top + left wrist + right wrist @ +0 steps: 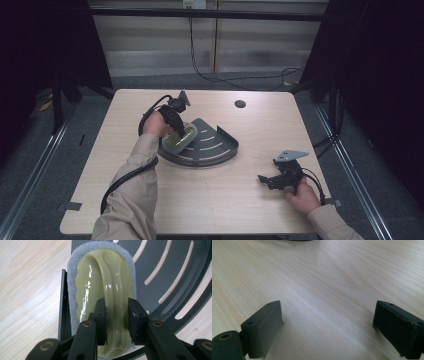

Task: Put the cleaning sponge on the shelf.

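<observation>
A pale yellow-green scrubber with a grey felt pad and a raised handle (105,285) lies on the left part of a dark quarter-round slotted rack (212,145). My left gripper (117,320) is shut on the handle ridge, one jaw on each side of it. In the high view the scrubber (186,136) sits under the left gripper (175,122), held by a hand in a beige sleeve. My right gripper (272,180) rests low over the table at the front right, open, with bare wood between its fingers (264,327).
The light wooden table (150,200) has a dark round grommet hole (240,104) near its far edge. Black cables trail from both grippers. The rack's raised curved wall (230,137) faces right. Metal frame rails run along both sides of the table.
</observation>
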A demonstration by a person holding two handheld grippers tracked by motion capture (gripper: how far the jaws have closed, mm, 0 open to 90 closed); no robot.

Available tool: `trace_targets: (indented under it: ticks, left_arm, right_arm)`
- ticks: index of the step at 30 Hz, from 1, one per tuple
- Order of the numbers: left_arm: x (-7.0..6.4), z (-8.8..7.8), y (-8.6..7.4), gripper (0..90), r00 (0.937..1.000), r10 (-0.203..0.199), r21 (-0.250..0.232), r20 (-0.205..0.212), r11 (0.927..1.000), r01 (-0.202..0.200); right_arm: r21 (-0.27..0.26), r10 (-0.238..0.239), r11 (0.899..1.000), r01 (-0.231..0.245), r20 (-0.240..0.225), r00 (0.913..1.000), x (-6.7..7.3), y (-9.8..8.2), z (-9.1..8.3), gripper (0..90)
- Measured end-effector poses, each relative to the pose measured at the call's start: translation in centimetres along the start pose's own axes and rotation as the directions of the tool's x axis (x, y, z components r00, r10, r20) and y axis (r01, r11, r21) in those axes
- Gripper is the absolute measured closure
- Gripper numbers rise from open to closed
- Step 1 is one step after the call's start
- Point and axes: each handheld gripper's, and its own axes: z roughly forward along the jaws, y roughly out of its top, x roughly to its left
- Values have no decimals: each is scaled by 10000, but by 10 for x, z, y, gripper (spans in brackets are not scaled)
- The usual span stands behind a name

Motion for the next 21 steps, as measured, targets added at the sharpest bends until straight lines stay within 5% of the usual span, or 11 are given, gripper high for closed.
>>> trace_targets:
  ticks: [21]
  left_arm:
    - [4,11,-7,713,9999,-58,148,-101,9999,59]
  right_arm:
    - [1,-3,10000,3,-1,10000,0,0,0,80]
